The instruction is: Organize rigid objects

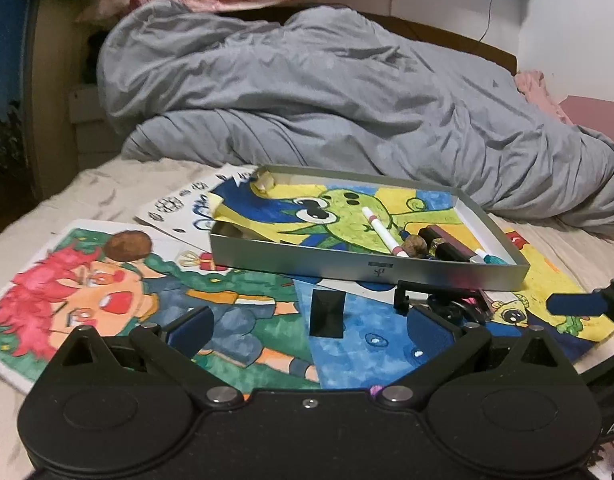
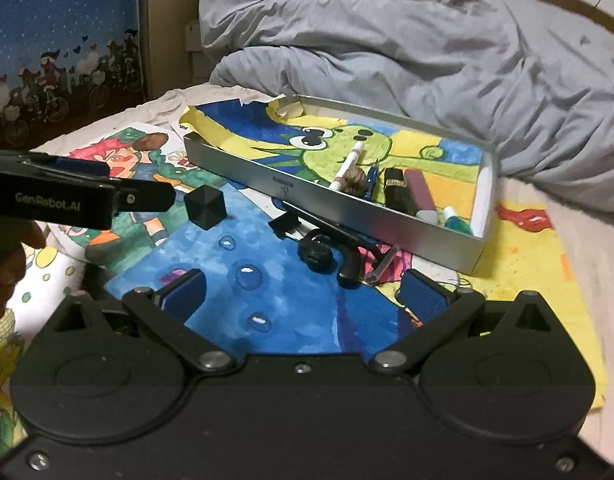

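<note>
Bedding is covered with paintings; a metal tray (image 2: pixel 371 216) sits on them, already holding a pen (image 2: pixel 347 168). Both tools, left (image 1: pixel 307 326) and right (image 2: pixel 303 292), are held open and empty, aimed at a loose black cube (image 2: pixel 205 210) just outside the tray, probably for collection.

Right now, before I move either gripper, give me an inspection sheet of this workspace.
Surface: bed covered with paintings.
Job's things: metal tray holds a marker, walnut and dark case; black cube, binder clip and earpiece lie outside it.
Clutter: grey duvet.
Grippers: left gripper open; right gripper open, both empty.
Cables: thin wire on wall.
Surroundings: blue patterned curtain.
</note>
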Demonstrator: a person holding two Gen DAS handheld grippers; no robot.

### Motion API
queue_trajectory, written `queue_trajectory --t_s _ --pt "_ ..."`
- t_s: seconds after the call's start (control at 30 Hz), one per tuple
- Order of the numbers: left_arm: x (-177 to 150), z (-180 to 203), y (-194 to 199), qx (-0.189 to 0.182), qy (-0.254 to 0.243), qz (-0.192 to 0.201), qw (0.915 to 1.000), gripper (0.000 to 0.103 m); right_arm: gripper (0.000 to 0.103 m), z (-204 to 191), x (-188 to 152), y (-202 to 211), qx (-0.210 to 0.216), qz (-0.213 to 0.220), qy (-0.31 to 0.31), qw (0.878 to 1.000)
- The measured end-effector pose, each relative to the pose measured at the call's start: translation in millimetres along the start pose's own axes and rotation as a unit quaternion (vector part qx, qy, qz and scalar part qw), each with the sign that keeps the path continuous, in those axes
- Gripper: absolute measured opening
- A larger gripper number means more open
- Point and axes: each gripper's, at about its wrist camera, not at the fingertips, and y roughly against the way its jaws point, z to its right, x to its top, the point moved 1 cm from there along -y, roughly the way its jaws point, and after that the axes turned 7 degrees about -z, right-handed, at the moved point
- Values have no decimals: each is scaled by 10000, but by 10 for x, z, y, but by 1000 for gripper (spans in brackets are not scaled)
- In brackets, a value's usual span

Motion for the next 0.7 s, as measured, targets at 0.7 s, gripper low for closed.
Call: queue_trajectory --t_s 0.7 --pt "113 -6 -773 -474 -60 -559 9973 64 76 646 154 -682 494 -168 -754 9958"
